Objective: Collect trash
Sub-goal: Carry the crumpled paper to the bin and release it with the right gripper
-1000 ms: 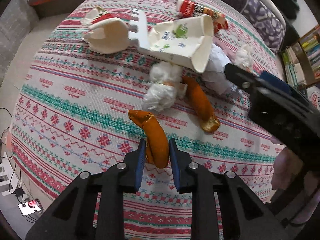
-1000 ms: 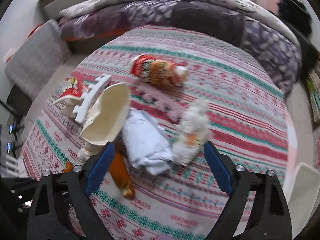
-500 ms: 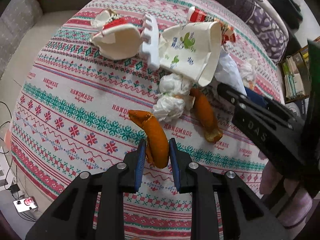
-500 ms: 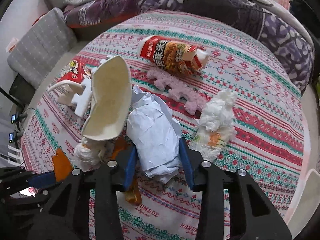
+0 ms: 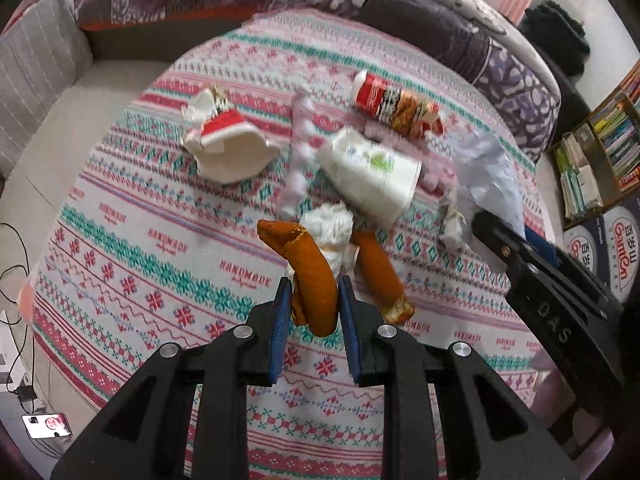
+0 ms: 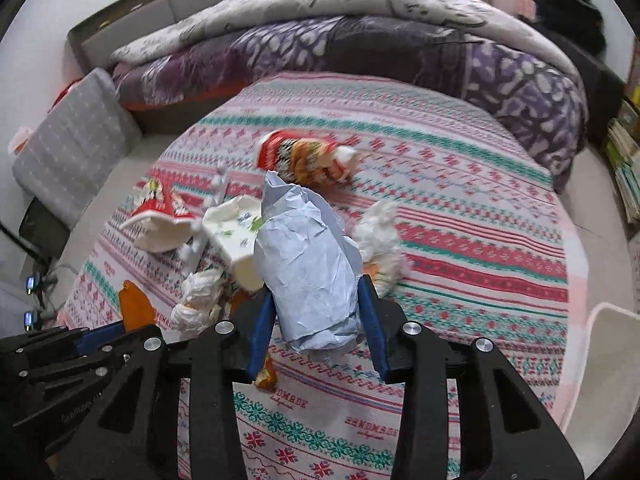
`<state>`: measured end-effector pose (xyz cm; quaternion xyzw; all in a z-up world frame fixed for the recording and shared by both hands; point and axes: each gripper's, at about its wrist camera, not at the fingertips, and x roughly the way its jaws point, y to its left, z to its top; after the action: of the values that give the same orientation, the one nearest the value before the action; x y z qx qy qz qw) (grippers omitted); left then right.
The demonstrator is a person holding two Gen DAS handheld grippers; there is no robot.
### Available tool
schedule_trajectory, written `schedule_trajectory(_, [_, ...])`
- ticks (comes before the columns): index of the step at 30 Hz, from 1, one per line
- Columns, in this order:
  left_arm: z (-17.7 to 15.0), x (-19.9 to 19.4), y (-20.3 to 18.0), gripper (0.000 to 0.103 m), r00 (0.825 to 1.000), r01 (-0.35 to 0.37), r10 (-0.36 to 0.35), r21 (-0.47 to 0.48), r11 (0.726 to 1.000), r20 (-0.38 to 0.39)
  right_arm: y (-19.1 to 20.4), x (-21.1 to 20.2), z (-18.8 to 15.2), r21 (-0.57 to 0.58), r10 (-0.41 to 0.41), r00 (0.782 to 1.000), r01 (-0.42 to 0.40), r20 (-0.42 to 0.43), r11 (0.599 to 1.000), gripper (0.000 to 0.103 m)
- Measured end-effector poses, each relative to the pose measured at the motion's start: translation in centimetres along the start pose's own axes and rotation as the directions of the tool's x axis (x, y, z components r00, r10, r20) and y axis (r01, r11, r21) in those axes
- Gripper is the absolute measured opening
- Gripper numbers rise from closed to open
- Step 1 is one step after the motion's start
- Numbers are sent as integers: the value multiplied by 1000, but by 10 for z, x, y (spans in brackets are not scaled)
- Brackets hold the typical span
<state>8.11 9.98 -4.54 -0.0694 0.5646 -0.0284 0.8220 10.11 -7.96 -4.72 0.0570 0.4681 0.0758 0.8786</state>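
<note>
Left gripper (image 5: 313, 303) had its fingers clamped on an orange peel (image 5: 310, 276); right gripper (image 6: 318, 320) fingers squeezed a crumpled paper wad (image 6: 310, 264) above the tabletop (image 6: 460, 200).

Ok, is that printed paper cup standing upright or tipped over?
Tipped over. The printed paper cup lies on its side on the tablecloth, its open mouth facing sideways.
</note>
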Motion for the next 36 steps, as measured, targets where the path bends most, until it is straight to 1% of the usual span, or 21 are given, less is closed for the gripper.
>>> schedule_trajectory(1, [1, -1, -1, 24, 1000, -7, 7, 2, 1000, 15, -3, -1, 0, 13, -7, 1000, 7, 6, 1000, 38])
schedule_trajectory(3, [2, -7, -9, 24, 997, -37, 36, 16, 999, 68, -9, -8, -2, 41, -34, 999, 33, 27, 999, 38])
schedule_trajectory(5, [3, -13, -17, 24, 991, -67, 63, 28, 997, 120, -12, -13, -3, 51, -61, 997, 59, 45, 997, 38])
schedule_trajectory(11, [5, -23, -31, 24, 975, -99, 89, 41, 994, 201, -26, -27, -7, 85, -120, 990, 113, 79, 990, 39])
schedule_trajectory(20, [1, -21, -61, 24, 966, -120, 94, 95, 988, 241, -50, -40, -11, 126, -148, 986, 137, 77, 983, 39])
schedule_trajectory(29, [-1, -16, -93, 24, 966, -106, 67, 146, 984, 248, -75, -53, -16, 162, -180, 981, 166, 71, 973, 39])
schedule_trajectory(36, [-5, -10, -121, 24, 966, -100, 47, 201, 974, 253, -106, -64, -24, 211, -228, 972, 213, 51, 954, 39])
